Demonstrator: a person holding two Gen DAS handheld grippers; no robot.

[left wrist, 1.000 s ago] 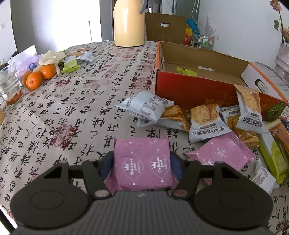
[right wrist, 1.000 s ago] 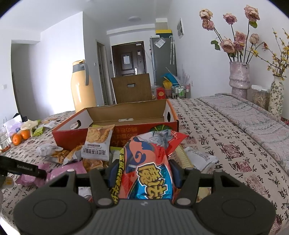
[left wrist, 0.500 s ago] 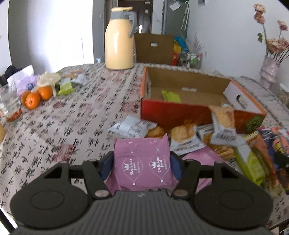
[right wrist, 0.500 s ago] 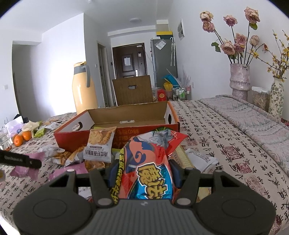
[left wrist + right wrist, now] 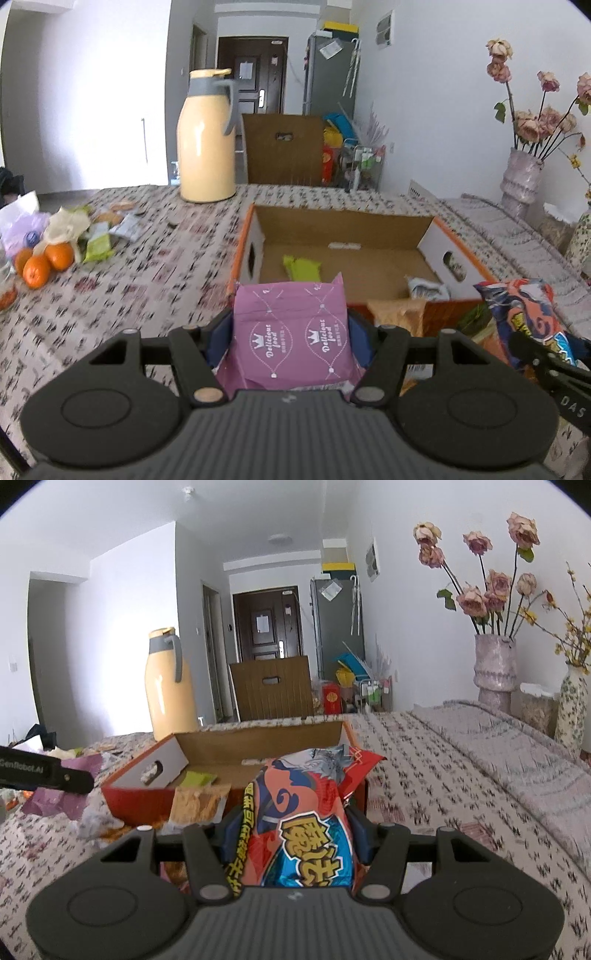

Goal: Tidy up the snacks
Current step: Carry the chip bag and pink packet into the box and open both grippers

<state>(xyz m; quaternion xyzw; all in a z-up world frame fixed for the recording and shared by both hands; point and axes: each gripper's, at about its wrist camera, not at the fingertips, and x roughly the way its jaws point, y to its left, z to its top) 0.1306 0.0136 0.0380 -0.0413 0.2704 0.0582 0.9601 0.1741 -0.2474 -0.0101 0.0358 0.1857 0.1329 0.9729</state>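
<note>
My left gripper [image 5: 290, 334] is shut on a purple snack packet [image 5: 291, 332] held above the near rim of the open cardboard box [image 5: 458, 258]. Inside the box lie a green packet [image 5: 301, 266] and a grey packet [image 5: 424, 288]. My right gripper [image 5: 295, 830] is shut on a red and blue snack bag [image 5: 303, 819], just in front of the box [image 5: 147, 794]. In the left wrist view that bag [image 5: 524, 317] hangs at the right. In the right wrist view the left gripper's finger [image 5: 44, 771] shows at the left edge, with the purple packet [image 5: 55, 801] under it.
Loose biscuit packets [image 5: 199, 801] lie against the box front. A yellow thermos jug [image 5: 207, 136] stands behind the box. Oranges [image 5: 44, 262] and small packets [image 5: 99, 247] sit at the far left. Vases with dried roses [image 5: 495, 672] stand on the right of the patterned tablecloth [image 5: 461, 768].
My left gripper has risen and swung right with the purple packet, from the loose snacks to the box rim. My right gripper has drifted slightly nearer the box with its bag.
</note>
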